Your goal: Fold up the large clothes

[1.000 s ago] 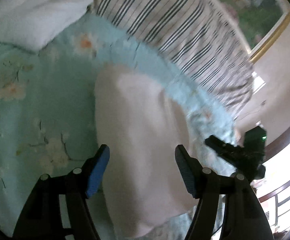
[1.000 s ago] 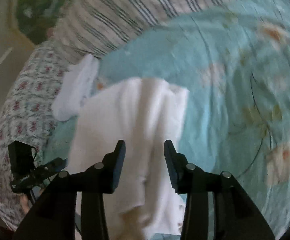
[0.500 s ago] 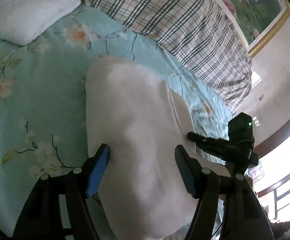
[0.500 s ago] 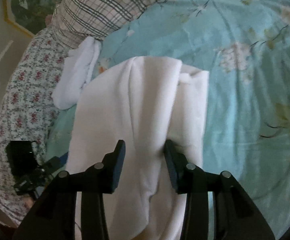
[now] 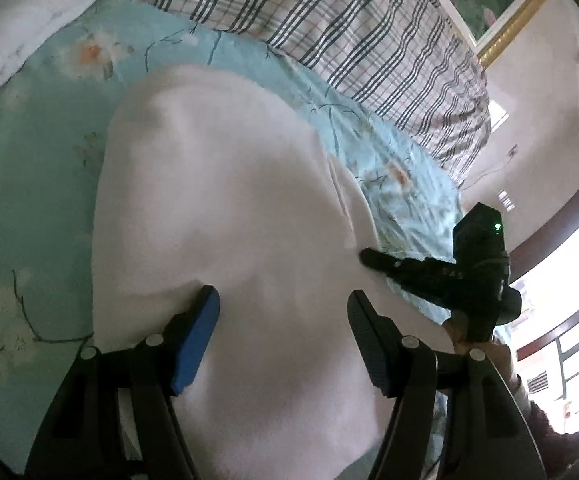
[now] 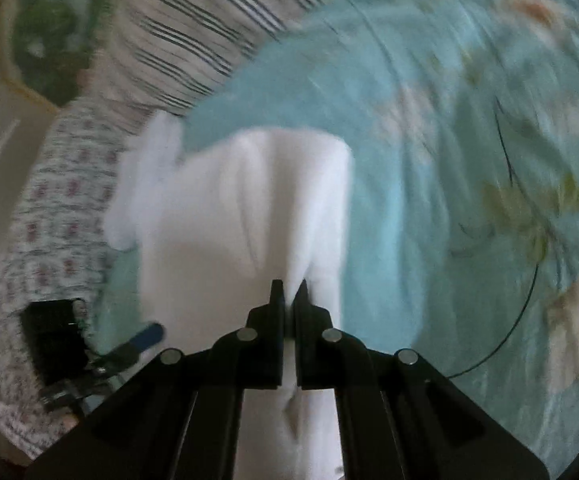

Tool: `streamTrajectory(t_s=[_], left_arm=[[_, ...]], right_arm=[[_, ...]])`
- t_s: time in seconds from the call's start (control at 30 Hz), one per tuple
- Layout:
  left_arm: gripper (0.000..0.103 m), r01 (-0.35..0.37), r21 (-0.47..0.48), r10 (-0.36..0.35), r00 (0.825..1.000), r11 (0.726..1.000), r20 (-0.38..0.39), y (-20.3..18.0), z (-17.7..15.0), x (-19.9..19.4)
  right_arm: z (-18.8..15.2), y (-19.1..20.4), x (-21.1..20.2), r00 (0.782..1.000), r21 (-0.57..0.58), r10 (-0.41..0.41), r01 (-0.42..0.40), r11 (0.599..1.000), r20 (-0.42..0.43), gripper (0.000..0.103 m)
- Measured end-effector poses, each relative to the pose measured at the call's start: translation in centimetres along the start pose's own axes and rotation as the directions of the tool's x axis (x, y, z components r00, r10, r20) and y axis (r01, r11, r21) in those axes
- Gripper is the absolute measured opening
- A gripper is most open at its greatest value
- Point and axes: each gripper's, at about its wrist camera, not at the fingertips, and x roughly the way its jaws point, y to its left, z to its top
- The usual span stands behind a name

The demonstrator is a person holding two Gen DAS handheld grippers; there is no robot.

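Note:
A large white garment (image 5: 225, 216) lies folded lengthwise on the teal flowered bedsheet (image 5: 29, 168). My left gripper (image 5: 283, 312) is open, its jaws spread wide over the garment's near part, with cloth between them. My right gripper (image 6: 289, 292) is shut on a raised fold of the white garment (image 6: 249, 208). The right gripper (image 5: 417, 272) also shows at the garment's right edge in the left wrist view. The left gripper's blue pad (image 6: 147, 334) shows at lower left in the right wrist view.
A plaid pillow (image 5: 329, 24) lies at the head of the bed. A folded white towel (image 5: 21, 24) lies at the upper left. A flowered quilt (image 6: 49, 220) lies beside the garment. A window and railing (image 5: 561, 320) are at the right.
My right gripper has closed on a fold of the white garment. My left gripper has stayed open and moved closer over the cloth.

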Motion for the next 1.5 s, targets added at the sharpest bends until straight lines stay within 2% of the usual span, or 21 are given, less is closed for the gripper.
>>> streamTrajectory(t_s=[0.1,0.17,0.23,0.27,0.37,0.43,0.5,0.53,0.63,0.7,0.77,0.8,0.87,0.97,1.1,1.2,1.27,1.33,1.5], left_arm=[[0.066,0.027,-0.001,-0.027,0.999,1.000,-0.032,-0.1,0.2,-0.6],[0.065,0.051,-0.015,-0.052,0.998,0.999,-0.031,0.2,0.6,-1.9],[0.065,0.045,-0.010,-0.045,0.999,0.999,0.015,0.7,1.2,-4.0],[0.065,0.031,-0.007,-0.030,0.999,1.000,0.045,1.0,1.8,-5.1],[0.065,0.003,-0.022,-0.001,0.996,1.000,0.089,2.4,3.9,-6.0],[0.065,-0.013,-0.028,0.016,0.994,1.000,0.106,3.3,5.4,-5.5],[0.065,0.009,-0.028,-0.006,0.996,1.000,0.092,4.2,7.2,-3.9],[0.065,0.009,-0.022,-0.007,0.998,1.000,0.069,4.6,8.1,-2.6],[0.062,-0.078,0.021,0.077,0.997,0.997,0.030,5.5,10.4,1.0],[0.060,-0.113,0.033,0.113,0.994,0.993,0.002,6.0,11.4,3.2],[0.048,-0.160,0.036,0.161,0.987,0.987,-0.028,6.7,12.1,5.6],[0.047,-0.177,0.039,0.179,0.983,0.983,-0.046,7.1,12.3,6.9],[0.048,-0.203,0.054,0.206,0.977,0.978,-0.052,7.4,12.5,8.5],[0.048,-0.218,0.066,0.222,0.973,0.974,-0.060,7.4,12.9,8.9],[0.045,-0.242,0.081,0.247,0.968,0.967,-0.051,6.3,12.4,6.5],[0.045,-0.219,0.089,0.219,0.976,0.972,0.010,4.2,10.6,1.9],[0.045,-0.120,0.092,0.117,0.992,0.988,0.037,2.6,8.2,-1.8],[0.045,-0.067,0.111,0.061,0.996,0.992,0.057,1.2,5.2,-4.6],[0.045,-0.033,0.131,0.031,0.999,0.991,0.018,-0.4,-1.6,-7.0]], right_arm=[[0.1,0.2,0.0,1.000,0.023,-0.021,0.021,1.000,-0.004,0.004],[0.4,1.3,-1.3,0.997,0.015,-0.083,0.083,0.996,-0.001,0.008],[0.5,2.8,-2.9,0.987,-0.019,-0.151,0.152,0.988,0.048,0.008],[0.7,3.7,-3.8,0.985,-0.034,-0.152,0.155,0.987,0.080,0.009],[1.3,6.8,-4.3,0.992,-0.066,-0.042,0.050,0.997,0.121,0.009],[1.8,8.9,-2.1,0.995,-0.078,0.031,-0.024,0.997,0.098,0.010],[2.2,9.8,0.7,0.996,-0.096,0.061,-0.054,0.994,0.068,0.010],[2.3,9.5,2.1,0.997,-0.092,0.048,-0.042,0.995,0.061,0.010],[2.7,6.5,4.8,0.998,-0.021,-0.040,0.041,0.999,0.038,0.008],[2.5,3.7,5.0,0.998,0.031,-0.034,0.033,0.999,0.060,0.000],[2.3,1.5,4.2,0.995,0.058,-0.018,0.012,0.998,0.103,0.000],[2.3,1.2,4.2,0.995,0.056,-0.010,0.004,0.998,0.104,0.000],[2.4,1.2,4.3,0.995,0.045,-0.017,0.013,0.999,0.099,0.000],[3.0,1.3,4.5,0.993,0.027,-0.046,0.043,0.999,0.111,0.000],[3.6,1.7,4.5,0.995,0.055,-0.010,0.005,0.998,0.094,0.000],[2.9,3.0,2.2,0.996,0.046,0.020,-0.024,0.999,0.090,0.003],[1.6,4.3,0.0,0.994,0.004,0.037,-0.038,0.999,0.101,0.003],[0.2,5.4,-1.8,0.994,-0.025,0.047,-0.045,0.999,0.101,0.003],[-4.7,6.8,-4.9,0.997,-0.103,0.011,-0.004,0.995,0.071,0.003]])
